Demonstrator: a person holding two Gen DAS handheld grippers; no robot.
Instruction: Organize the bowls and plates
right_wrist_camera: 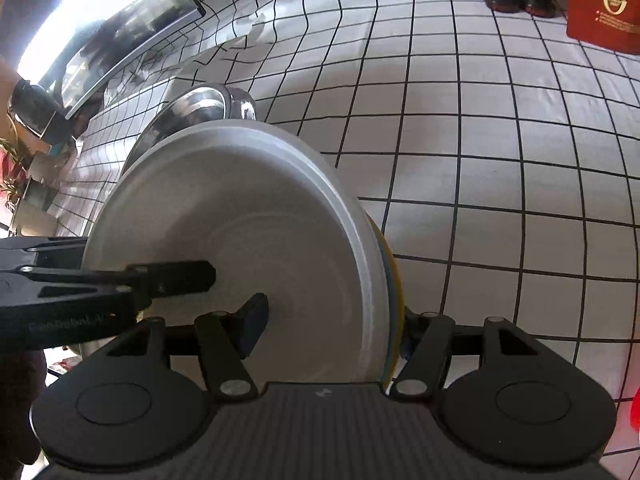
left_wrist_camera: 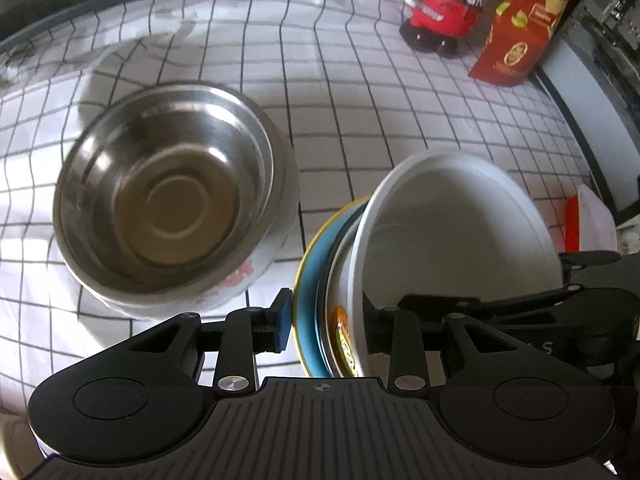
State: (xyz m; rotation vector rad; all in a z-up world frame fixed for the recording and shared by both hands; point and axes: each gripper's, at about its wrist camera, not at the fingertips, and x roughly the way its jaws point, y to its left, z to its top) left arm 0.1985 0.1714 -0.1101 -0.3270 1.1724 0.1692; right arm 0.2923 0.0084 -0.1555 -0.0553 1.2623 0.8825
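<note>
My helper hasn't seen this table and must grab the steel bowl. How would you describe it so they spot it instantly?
On the white tablecloth with black grid lines, look away from the red carton and the red figurine at the far edge. The steel bowl sits upright on the cloth beside the tilted stack of plates. It alone is shiny metal inside.

White bowl (left_wrist_camera: 460,240) tilted on edge against a blue-yellow plate (left_wrist_camera: 310,264), beside an upright steel bowl (left_wrist_camera: 172,200).
</note>
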